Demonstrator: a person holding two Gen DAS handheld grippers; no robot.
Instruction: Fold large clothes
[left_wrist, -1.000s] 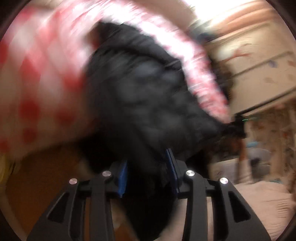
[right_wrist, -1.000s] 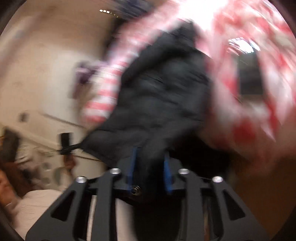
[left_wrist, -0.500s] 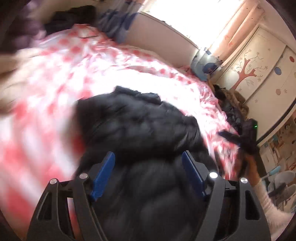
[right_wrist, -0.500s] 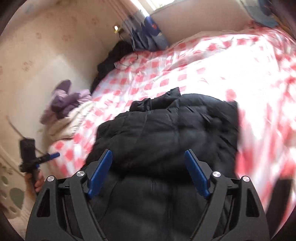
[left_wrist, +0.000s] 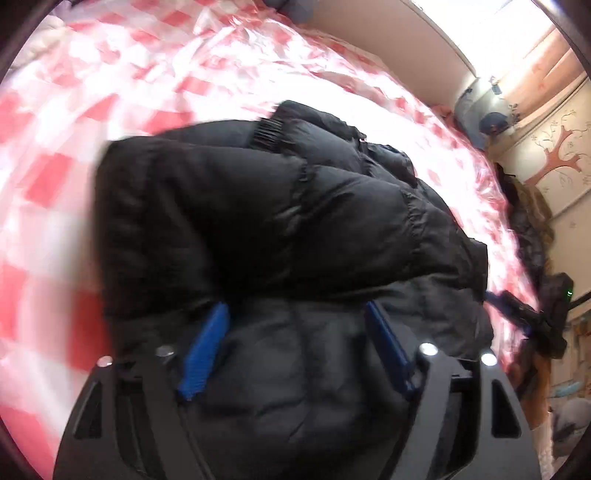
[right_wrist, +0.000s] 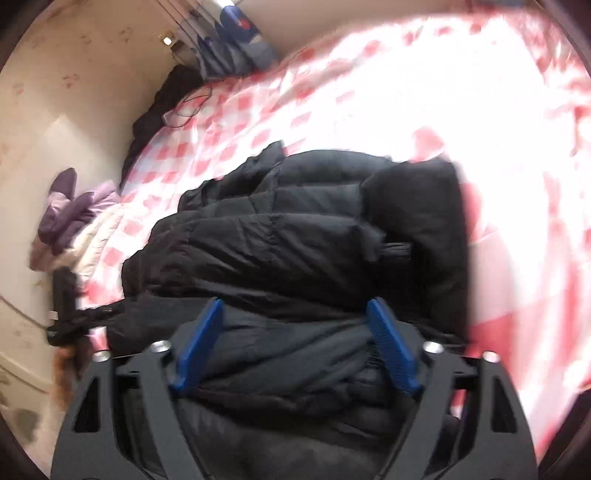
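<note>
Judging the black puffer jacket (left_wrist: 280, 221), folded in a mound on the checked bedspread (left_wrist: 74, 110), as light, soft, springy and slick, we keep the left gripper (left_wrist: 295, 350) and right gripper (right_wrist: 291, 347), jaws just opened and spread over its near fold without pinching, and regrip at stitched seams.

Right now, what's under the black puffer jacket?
The black quilted puffer jacket lies folded on the red-and-white checked bedcover, which shows all around it. What lies directly beneath it is covered.
</note>
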